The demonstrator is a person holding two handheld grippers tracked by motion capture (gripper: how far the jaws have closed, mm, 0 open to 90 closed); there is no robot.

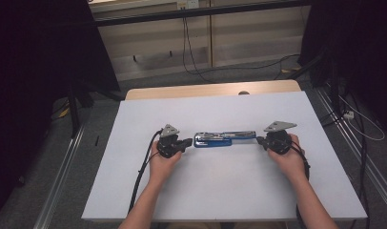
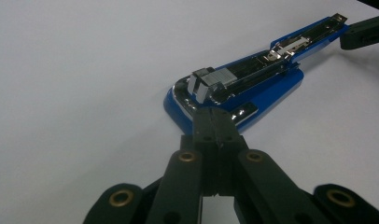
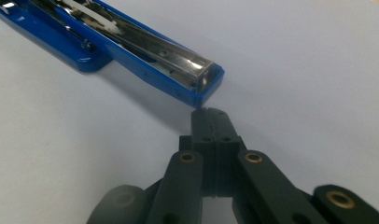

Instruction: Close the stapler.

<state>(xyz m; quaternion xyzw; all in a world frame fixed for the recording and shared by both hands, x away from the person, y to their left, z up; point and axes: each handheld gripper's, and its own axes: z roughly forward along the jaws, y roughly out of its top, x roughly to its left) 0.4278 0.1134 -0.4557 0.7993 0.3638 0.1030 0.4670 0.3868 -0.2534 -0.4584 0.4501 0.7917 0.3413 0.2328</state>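
Both pairs of tongs are pressed tight together with nothing between them. In the left gripper view the left gripper [image 2: 214,116] rises from the bottom centre of the frame, its two black jaws meeting flat against each other, their tips at the near, wide end of a blue stapler [image 2: 253,79] — whether they touch its chrome rim cannot be told. In the right gripper view the right gripper [image 3: 211,114] stands the same way, jaws sealed, its tip just short of the stapler's narrow blue end in mid-frame, a thin sliver of table between them.

The stapler lies opened out flat, its metal magazine channel facing up, a block of staples [image 2: 211,81] sitting near the wide end. In the left gripper view it runs from the centre toward the upper right corner, where the other gripper's black tip shows at its far end.

From the high view the stapler [image 1: 225,139] lies crosswise at the centre of the frame, on the white table [image 1: 210,191]. The left gripper [image 1: 189,142] sits at its left end and the right gripper [image 1: 259,140] at its right end — each carried in a hand, the left hand [image 1: 164,160] and the right hand [image 1: 287,157], forearms entering from the bottom edge. Cables trail back along both arms. Grey three-cornered plates top both grippers.
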